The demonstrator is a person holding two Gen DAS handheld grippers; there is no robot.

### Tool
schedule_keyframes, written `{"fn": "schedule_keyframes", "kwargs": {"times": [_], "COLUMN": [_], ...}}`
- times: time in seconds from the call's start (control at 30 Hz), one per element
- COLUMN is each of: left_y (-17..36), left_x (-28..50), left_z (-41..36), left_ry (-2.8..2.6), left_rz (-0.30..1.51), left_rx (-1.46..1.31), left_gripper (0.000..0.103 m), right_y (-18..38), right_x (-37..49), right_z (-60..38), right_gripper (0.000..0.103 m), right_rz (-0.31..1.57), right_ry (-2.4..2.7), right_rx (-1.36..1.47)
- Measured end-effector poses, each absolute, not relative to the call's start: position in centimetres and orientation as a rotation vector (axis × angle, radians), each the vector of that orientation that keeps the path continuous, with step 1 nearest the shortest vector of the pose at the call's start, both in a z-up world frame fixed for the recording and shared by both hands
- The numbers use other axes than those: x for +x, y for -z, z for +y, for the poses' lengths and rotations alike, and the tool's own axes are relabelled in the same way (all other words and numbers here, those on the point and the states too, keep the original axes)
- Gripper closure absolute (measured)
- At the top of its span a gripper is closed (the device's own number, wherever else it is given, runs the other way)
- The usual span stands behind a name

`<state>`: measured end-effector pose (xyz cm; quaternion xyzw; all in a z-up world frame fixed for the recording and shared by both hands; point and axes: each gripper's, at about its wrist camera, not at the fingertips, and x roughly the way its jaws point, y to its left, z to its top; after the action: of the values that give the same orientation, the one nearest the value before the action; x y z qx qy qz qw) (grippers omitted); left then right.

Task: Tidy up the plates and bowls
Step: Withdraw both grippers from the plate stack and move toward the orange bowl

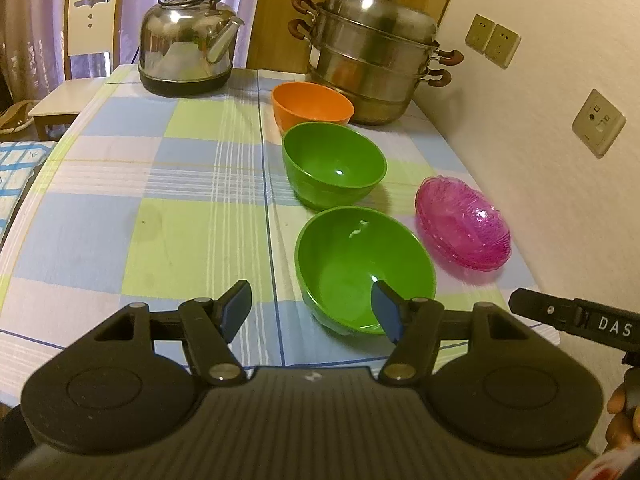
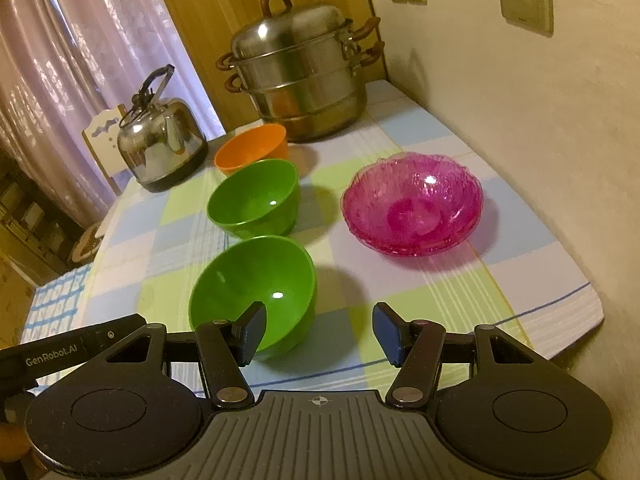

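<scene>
Three bowls stand in a line on the checked tablecloth: a near green bowl (image 1: 364,268) (image 2: 256,284), a second green bowl (image 1: 334,164) (image 2: 256,198) and an orange bowl (image 1: 312,106) (image 2: 252,146) farthest. A stack of pink glass plates (image 1: 464,222) (image 2: 412,208) sits to their right near the wall. My left gripper (image 1: 310,312) is open and empty, its right finger in front of the near green bowl's rim. My right gripper (image 2: 320,334) is open and empty, its left finger in front of the same bowl.
A steel steamer pot (image 1: 372,56) (image 2: 300,72) and a steel kettle (image 1: 188,44) (image 2: 160,140) stand at the table's far end. A wall with sockets (image 1: 598,122) runs along the right. A white chair (image 1: 84,52) stands beyond the far left corner.
</scene>
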<state>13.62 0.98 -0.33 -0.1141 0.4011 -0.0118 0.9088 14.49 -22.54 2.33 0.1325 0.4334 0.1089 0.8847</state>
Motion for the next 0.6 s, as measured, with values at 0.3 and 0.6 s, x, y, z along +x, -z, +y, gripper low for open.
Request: {"fn": "schedule_keyframes", "kwargs": {"times": [0.3,0.6], "left_y": [0.71,1.31], "left_x": [13.79,14.32], "left_z": [1.00,0.87], "left_ry": [0.025,0.029], "left_rz": [0.835,0.849], "left_rx": [-0.237,-0.237], "left_gripper": [0.040,0.040], "right_y": [-2.01,-1.28], "right_x": [14.76,15.14], "right_z": [-22.32,-22.59], "right_gripper": [0.044,0.044], "right_rz": [0.911,0.929], "right_ry": [-0.231,-0.221], "right_rx": [0.280,0.289]}}
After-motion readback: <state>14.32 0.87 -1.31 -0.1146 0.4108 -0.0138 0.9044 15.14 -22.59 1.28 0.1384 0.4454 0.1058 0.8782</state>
